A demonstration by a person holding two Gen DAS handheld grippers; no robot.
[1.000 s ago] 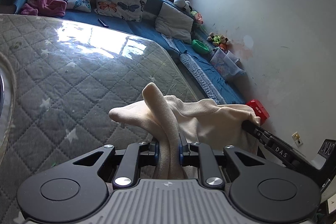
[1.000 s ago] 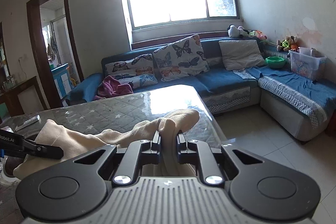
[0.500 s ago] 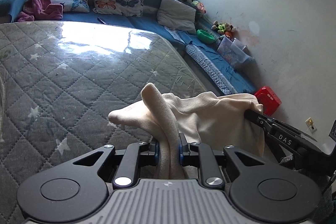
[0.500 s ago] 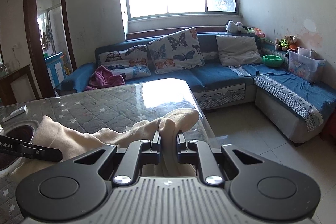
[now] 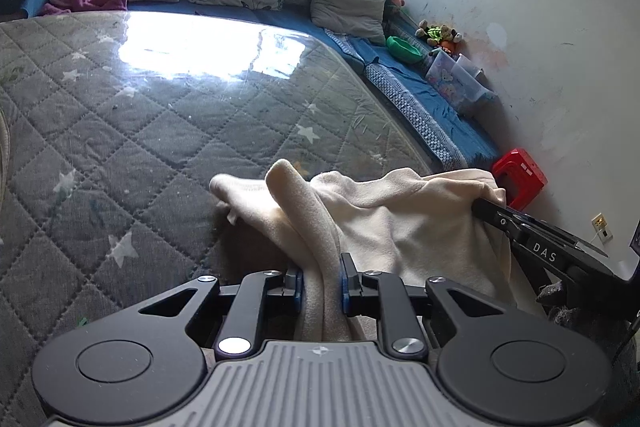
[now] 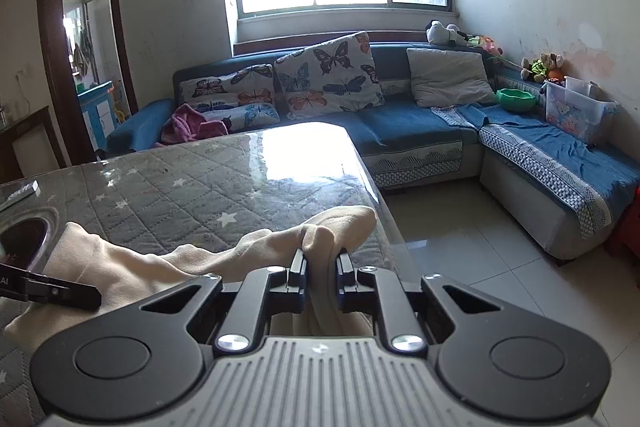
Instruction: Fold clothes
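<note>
Left gripper and right gripper each clamped on a bunched edge of the cream garment. Cloth spans sideways between them, draped over the quilted table's near edge; neither hand nearer.

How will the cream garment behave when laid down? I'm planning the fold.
The cream garment sags between the left gripper and right gripper, so it is probably floppy. Its fleecy bulk may hold creases poorly. The table cover looks glossy, so it may slide.
</note>
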